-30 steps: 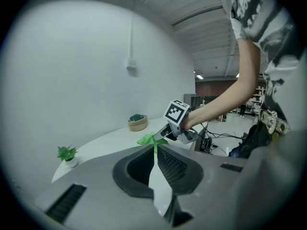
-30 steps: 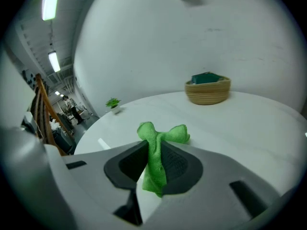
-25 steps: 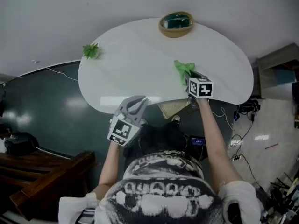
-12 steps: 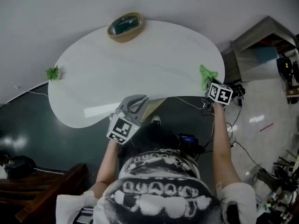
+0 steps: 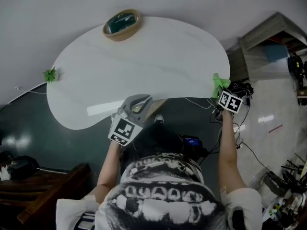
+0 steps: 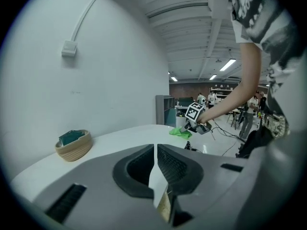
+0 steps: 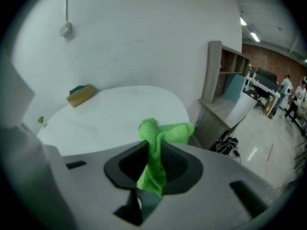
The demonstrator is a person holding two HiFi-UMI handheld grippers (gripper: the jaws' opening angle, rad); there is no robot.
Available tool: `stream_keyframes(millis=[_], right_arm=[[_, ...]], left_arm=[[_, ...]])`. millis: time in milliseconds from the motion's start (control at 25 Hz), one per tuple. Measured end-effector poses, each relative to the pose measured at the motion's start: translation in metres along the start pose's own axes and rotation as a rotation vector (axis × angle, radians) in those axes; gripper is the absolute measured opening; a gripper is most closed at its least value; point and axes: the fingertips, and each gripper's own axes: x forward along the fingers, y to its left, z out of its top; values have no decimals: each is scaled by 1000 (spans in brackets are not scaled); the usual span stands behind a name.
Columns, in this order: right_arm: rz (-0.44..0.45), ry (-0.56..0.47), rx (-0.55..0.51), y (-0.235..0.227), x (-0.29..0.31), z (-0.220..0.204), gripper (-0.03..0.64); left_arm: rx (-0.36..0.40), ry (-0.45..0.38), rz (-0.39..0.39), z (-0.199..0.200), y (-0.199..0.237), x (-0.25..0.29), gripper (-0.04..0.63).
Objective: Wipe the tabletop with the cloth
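Observation:
A white oval table (image 5: 144,66) fills the head view. My right gripper (image 5: 222,90) is at the table's right edge, shut on a bunched green cloth (image 5: 219,81). In the right gripper view the cloth (image 7: 157,145) hangs pinched between the jaws, its top flopped over toward the tabletop (image 7: 120,114). The left gripper (image 5: 136,106) hovers at the table's front edge, jaws shut with nothing in them. The left gripper view shows its jaws closed (image 6: 156,163), with the right gripper (image 6: 192,127) and the cloth (image 6: 179,132) far across the table.
A woven basket (image 5: 121,24) holding something dark green sits at the table's back edge by the wall. A small green object (image 5: 50,74) lies at the far left rim. A shelf unit (image 5: 268,37) stands right of the table, with cables (image 5: 241,91) on the floor.
The right gripper has dragged the cloth from the table's front middle out to the right edge. The left gripper has stayed shut at the front edge.

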Motion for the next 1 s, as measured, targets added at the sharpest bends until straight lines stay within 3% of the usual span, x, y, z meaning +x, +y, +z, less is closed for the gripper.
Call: stream_keyframes(millis=[440,1000], right_arm=[[27,23,-55,69,-1,-14,78],[142,25,-142,297,-15,-71,80]], left_arm=[[-27,3,42,-22,16,-57,20],[-33,-21,152,-84,80,-234,20]])
